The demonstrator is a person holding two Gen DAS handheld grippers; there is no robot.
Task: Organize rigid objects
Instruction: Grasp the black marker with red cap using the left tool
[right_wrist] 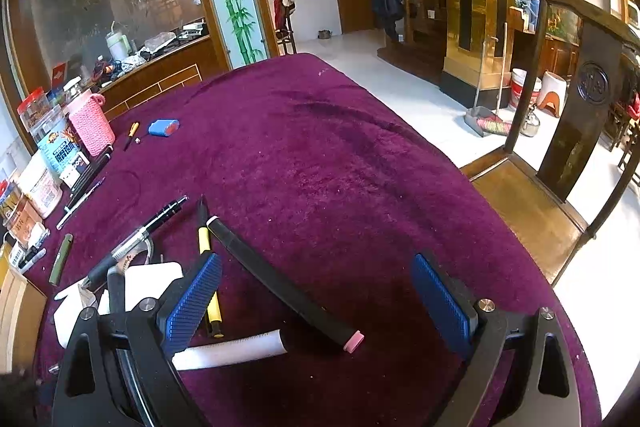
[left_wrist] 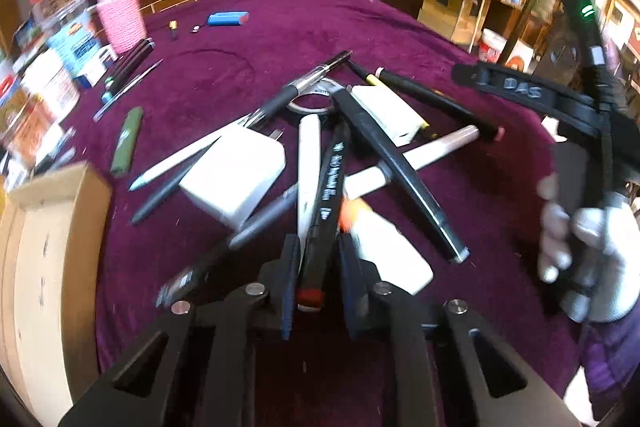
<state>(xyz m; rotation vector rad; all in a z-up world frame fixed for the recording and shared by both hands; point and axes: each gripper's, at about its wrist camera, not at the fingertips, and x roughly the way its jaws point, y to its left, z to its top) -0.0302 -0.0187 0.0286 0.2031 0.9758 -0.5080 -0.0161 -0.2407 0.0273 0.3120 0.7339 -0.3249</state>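
Note:
A heap of pens, markers and white chargers lies on the purple tablecloth (left_wrist: 240,39). My left gripper (left_wrist: 319,263) is shut on a black marker (left_wrist: 328,187) with white lettering and a red end, which runs up the middle of the heap. Beside it lie a white square charger (left_wrist: 236,175) and a white block with an orange tip (left_wrist: 384,247). My right gripper (right_wrist: 318,303) stands open above the cloth. A black pen with a pink end (right_wrist: 280,283) lies between its blue pads (right_wrist: 196,301), untouched. A white tube (right_wrist: 236,349) and a yellow pen (right_wrist: 212,291) lie near its left finger.
An open cardboard box (left_wrist: 48,259) stands at the left edge. A pink woven basket (left_wrist: 120,15), jars and cartons line the far left. A blue case (left_wrist: 227,19) and a green stick (left_wrist: 127,143) lie apart. A gloved hand (left_wrist: 588,239) holds the right tool. A wooden chair (right_wrist: 560,155) stands at the table's right.

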